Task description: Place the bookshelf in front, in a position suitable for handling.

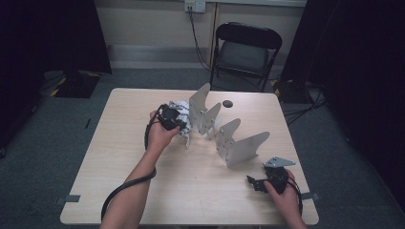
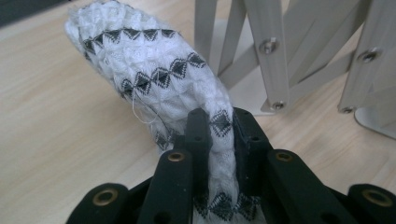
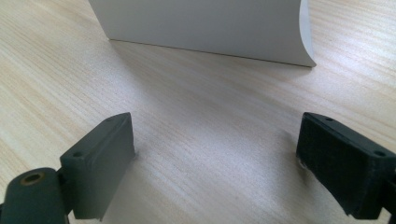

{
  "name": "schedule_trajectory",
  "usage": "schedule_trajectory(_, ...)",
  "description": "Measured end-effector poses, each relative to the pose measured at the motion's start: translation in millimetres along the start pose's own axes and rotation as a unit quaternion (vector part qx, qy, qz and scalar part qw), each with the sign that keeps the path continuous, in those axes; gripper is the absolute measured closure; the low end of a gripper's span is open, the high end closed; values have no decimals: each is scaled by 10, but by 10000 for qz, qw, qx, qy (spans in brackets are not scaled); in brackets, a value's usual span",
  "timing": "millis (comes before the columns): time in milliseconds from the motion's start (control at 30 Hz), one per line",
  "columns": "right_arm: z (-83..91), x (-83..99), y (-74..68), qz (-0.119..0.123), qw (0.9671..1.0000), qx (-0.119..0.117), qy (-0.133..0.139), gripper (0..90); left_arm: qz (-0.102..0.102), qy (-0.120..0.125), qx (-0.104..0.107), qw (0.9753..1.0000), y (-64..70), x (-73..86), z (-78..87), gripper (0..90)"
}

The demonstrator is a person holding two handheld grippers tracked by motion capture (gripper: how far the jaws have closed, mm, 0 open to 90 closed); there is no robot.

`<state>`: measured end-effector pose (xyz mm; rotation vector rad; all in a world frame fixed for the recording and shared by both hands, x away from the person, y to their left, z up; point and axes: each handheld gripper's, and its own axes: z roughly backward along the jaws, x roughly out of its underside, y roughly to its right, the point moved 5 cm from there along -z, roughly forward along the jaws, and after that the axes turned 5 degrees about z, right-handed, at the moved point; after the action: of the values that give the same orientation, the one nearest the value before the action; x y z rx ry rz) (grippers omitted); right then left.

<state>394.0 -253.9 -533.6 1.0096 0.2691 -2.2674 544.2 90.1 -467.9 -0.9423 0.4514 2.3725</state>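
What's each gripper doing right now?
Left gripper: shut on the white patterned cloth.
Right gripper: open, holding nothing, over the table.

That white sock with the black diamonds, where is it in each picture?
High view: the sock lies left of the metal rack, at the left gripper.
Left gripper view: center, clamped between the jaws.
Right gripper view: not in it.
Shared landmark: the metal rack.

Dim high view with dark edges, perhaps overhead light; soft table shadows, blurred near jaws
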Motion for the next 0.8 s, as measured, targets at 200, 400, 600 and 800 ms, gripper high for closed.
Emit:
schedule_trajectory(200,0,0,0,2,10000,1,1,106,113,-144,-10,9998,-30,166,-128,780)
schedule_trajectory(400,0,0,0,0,10000,1,1,105,143,-149,-167,9996,-84,262,-126,713)
schedule_trajectory(600,0,0,0,1,10000,2,1,105,302,-143,-475,9983,-206,375,-80,619)
schedule_trajectory(800,1,1,-1,5,10000,1,-5,106,358,-30,-619,9974,-297,362,11,567)
